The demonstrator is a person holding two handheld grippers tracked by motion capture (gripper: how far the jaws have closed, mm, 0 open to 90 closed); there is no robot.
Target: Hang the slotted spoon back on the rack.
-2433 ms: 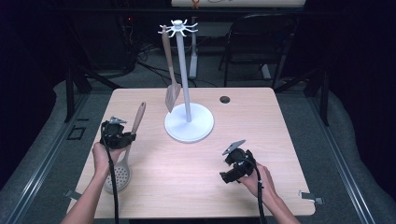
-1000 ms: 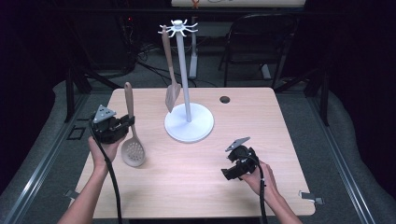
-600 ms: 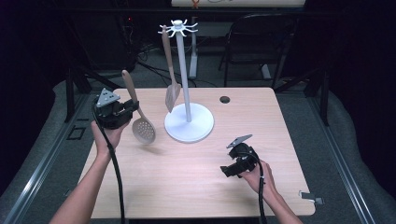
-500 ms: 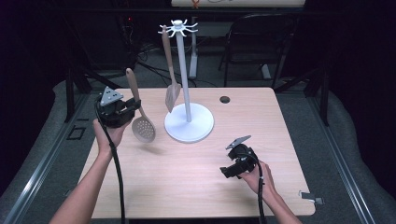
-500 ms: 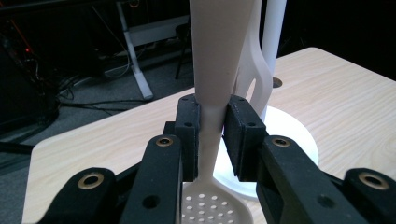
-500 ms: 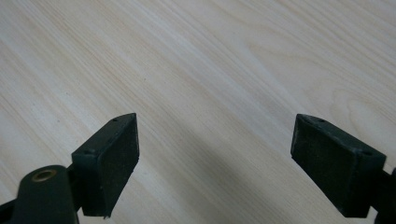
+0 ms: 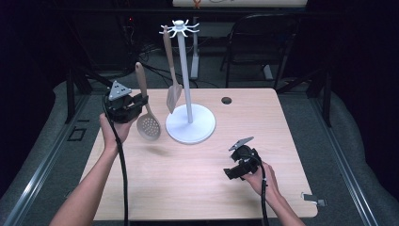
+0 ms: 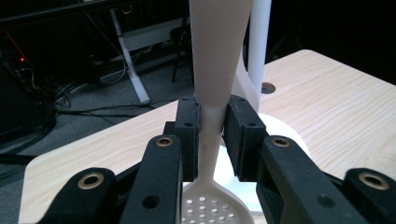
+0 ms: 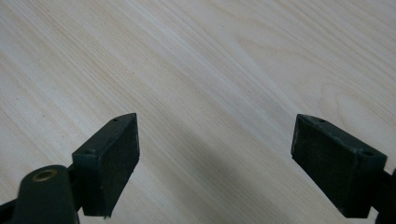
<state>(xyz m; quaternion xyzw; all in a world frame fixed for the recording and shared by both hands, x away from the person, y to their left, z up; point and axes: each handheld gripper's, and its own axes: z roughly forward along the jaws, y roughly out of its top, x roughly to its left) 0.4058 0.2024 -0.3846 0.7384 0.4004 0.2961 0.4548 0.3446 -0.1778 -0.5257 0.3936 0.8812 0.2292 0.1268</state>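
Observation:
A beige slotted spoon (image 7: 145, 110) hangs upright above the table's left side, handle up and perforated head down. My left gripper (image 7: 139, 103) is shut on its handle; in the left gripper view the pads (image 8: 189, 135) clamp the narrow neck of the slotted spoon (image 8: 215, 70). Just to its right rises a white utensil stand (image 7: 187, 80) on a round base, with a beige spatula (image 7: 172, 75) hanging from a top hook. My right gripper (image 7: 230, 170) rests low near the table's front right, open, with bare wood between its pads (image 9: 112, 158).
The wooden table (image 7: 197, 183) has a small dark round hole (image 7: 227, 100) behind the stand. A dark chair (image 7: 263, 47) and cables stand beyond the far edge. Metal rails run along both sides of the table.
My left gripper has lifted the slotted spoon off the table and carried it up and toward the stand, turning it upright. The right gripper has stayed in place.

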